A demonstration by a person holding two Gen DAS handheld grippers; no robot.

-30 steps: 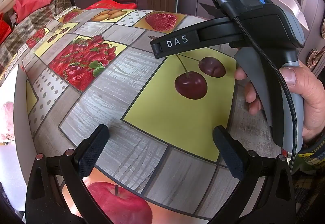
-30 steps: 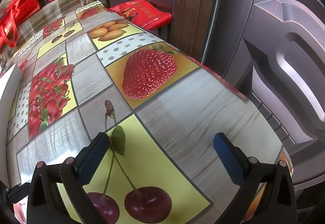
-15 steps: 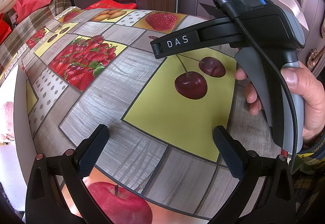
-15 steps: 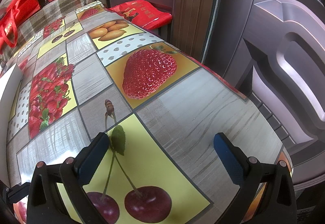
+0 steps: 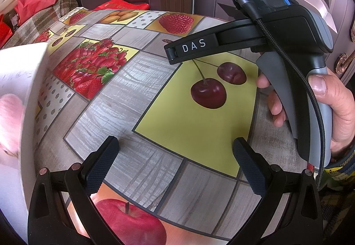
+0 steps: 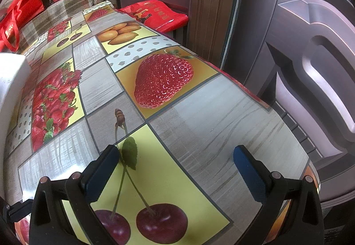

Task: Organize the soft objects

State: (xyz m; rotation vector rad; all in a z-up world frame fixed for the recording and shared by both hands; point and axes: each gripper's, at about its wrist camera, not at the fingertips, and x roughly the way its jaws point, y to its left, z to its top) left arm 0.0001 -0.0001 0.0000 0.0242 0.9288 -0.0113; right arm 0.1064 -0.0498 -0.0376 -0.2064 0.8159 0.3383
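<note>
Our table [image 5: 137, 98] has fruit pictures. At its left edge stands a white box [image 5: 20, 71] with a pink fluffy toy [image 5: 8, 120] inside. It looks light and squishy; we would pinch its middle. Left claw [image 5: 175, 151] and right claw [image 6: 175, 156] are both wide and hold nothing.

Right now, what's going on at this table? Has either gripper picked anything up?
Nothing is held. The left gripper and right gripper both hover open and empty over the fruit-print tablecloth. The person's right hand shows gripping its handle. A white container sits at the left edge with something pink and fluffy inside; neither gripper is touching it. Red bags lie beyond the table.
</note>
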